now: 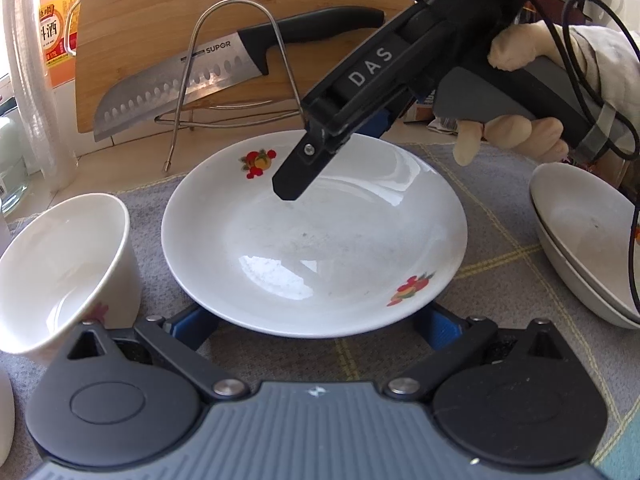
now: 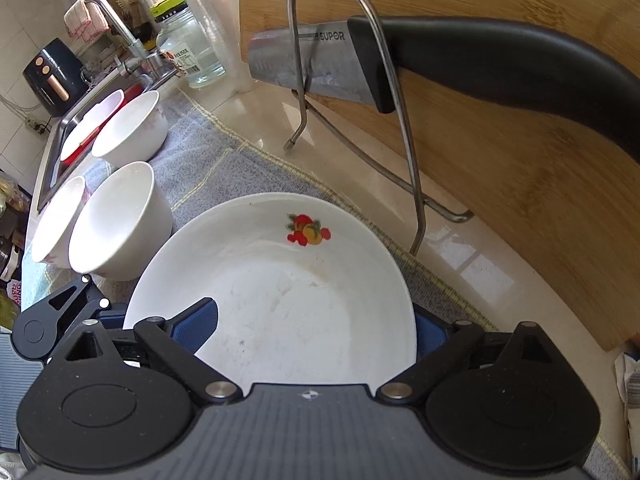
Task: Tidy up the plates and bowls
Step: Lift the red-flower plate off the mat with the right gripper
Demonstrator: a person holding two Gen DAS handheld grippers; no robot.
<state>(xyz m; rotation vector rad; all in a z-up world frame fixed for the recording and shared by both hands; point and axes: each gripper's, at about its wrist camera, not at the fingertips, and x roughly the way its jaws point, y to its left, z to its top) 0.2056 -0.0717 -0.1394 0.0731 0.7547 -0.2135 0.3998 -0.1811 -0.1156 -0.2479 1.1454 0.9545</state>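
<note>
A white plate with fruit prints [image 1: 312,240] lies on the grey mat and also fills the right wrist view [image 2: 280,292]. My left gripper [image 1: 316,328] is open, its blue pads [image 1: 188,324] under the plate's near rim on both sides. My right gripper [image 1: 320,152] reaches in from the upper right; one finger is over the plate, the other under its rim. In its own view [image 2: 316,328] the plate sits between its pads [image 2: 198,326]; contact is unclear. White bowls [image 1: 60,268] stand left; several show in the right wrist view [image 2: 116,220].
A wire rack [image 1: 236,76] holds a knife [image 1: 180,84] against a bamboo board [image 2: 520,200] behind the plate. Two stacked grey bowls [image 1: 584,248] sit at the right. A sink with a tap [image 2: 116,28] and a jar [image 2: 188,52] lie far left.
</note>
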